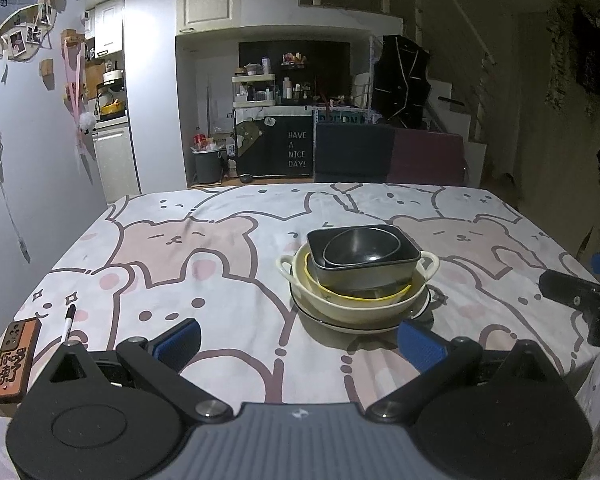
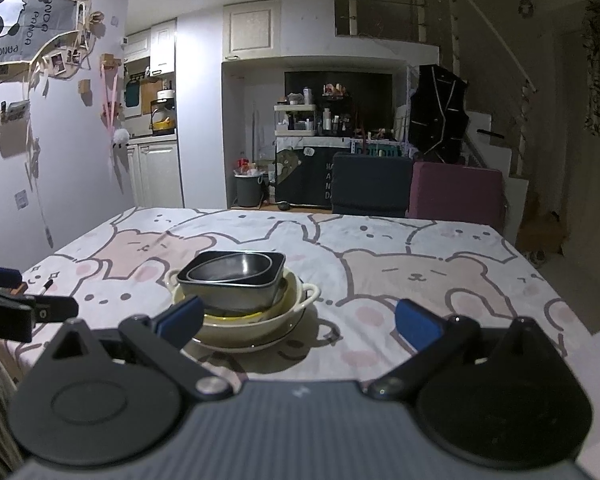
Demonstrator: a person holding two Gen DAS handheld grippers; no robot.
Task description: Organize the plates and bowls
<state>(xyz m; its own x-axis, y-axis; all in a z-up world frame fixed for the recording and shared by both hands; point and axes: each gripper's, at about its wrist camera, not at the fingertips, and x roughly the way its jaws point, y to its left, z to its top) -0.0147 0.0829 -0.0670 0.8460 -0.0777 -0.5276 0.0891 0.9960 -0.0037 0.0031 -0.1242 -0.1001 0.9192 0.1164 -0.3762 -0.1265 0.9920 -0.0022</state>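
One stack of dishes stands mid-table. A round dark bowl [image 1: 360, 245] sits in a square dark bowl [image 1: 364, 270], inside a yellow-rimmed dish [image 1: 356, 298], inside a cream two-handled bowl [image 1: 340, 304], on a dark-rimmed plate [image 1: 332, 322]. The same stack shows in the right wrist view: square bowl [image 2: 236, 288], cream bowl [image 2: 252, 326], plate [image 2: 260, 344]. My left gripper [image 1: 300, 340] is open and empty, just short of the stack. My right gripper [image 2: 300, 320] is open and empty, with the stack by its left finger.
The table has a bear-print cloth [image 1: 204, 248]. A brown phone case [image 1: 14, 360] and a marker pen [image 1: 69, 320] lie at its near left corner. Two chairs [image 1: 388, 156] stand at the far edge. The other gripper shows at the right edge [image 1: 580, 292].
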